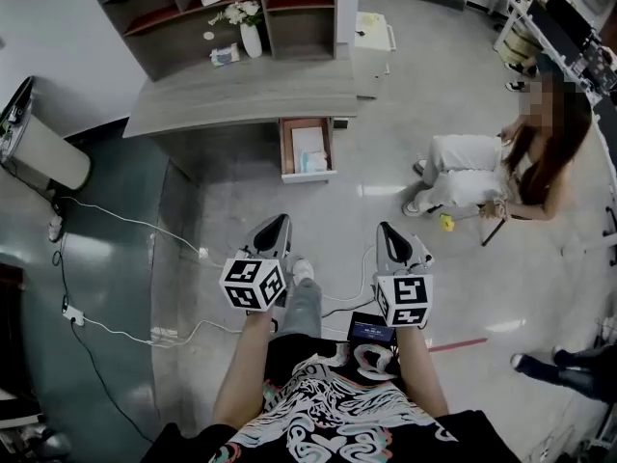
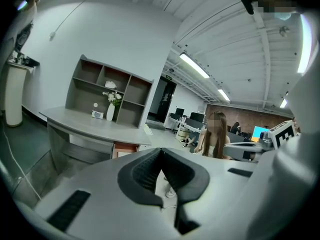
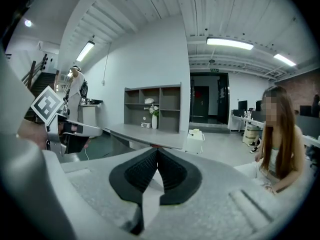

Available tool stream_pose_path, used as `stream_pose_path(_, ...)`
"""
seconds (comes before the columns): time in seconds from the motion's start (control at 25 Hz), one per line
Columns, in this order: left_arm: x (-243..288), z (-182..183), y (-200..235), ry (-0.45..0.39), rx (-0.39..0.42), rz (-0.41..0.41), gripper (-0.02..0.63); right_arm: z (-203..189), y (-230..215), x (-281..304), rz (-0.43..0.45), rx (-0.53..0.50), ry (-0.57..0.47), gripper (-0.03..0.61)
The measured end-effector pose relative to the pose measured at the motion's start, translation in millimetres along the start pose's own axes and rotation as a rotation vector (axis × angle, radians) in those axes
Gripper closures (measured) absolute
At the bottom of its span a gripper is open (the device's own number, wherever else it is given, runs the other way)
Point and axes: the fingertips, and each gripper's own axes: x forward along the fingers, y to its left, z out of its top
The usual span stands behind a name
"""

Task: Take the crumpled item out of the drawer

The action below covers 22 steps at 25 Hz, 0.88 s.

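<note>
Head view: open drawer (image 1: 308,176) under the grey surface (image 1: 241,99) holds a pale crumpled item (image 1: 311,160), well apart from both claws and straight ahead. Left claw (image 1: 281,222) and right claw (image 1: 386,230) are each closed, tips together, gripping nothing. Left claw sits more in line with the drawer; judged the nearer.

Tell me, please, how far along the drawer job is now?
Done: the drawer under the desk stands open, pale contents showing. In hand: nothing; the left gripper and right gripper are shut and empty, well short of the desk. Left: approach, grip the crumpled one, lift it out.
</note>
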Motion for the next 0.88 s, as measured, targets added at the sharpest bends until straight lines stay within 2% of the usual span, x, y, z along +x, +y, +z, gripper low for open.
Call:
stream_pose_path(0.28,93,48,79,0.045,-0.003,0.009,0.614,38,-17,131,0.010,0.037,0.036,0.572)
stream_pose_path(0.52,154,71,142,0.088,-0.011,0.016,0.614,53,-21,223,0.041,0.047,0.085,0.572)
stream_pose_path(0.68,179,68,170,0.132,-0.031,-0.004,0.614,48,-18,259,0.037,0.034,0.137,0.572)
stream_pose_path(0.88,207,75,190,0.140,-0.032,-0.017,0.614,50,-25,283,0.025,0.026,0.156,0.572)
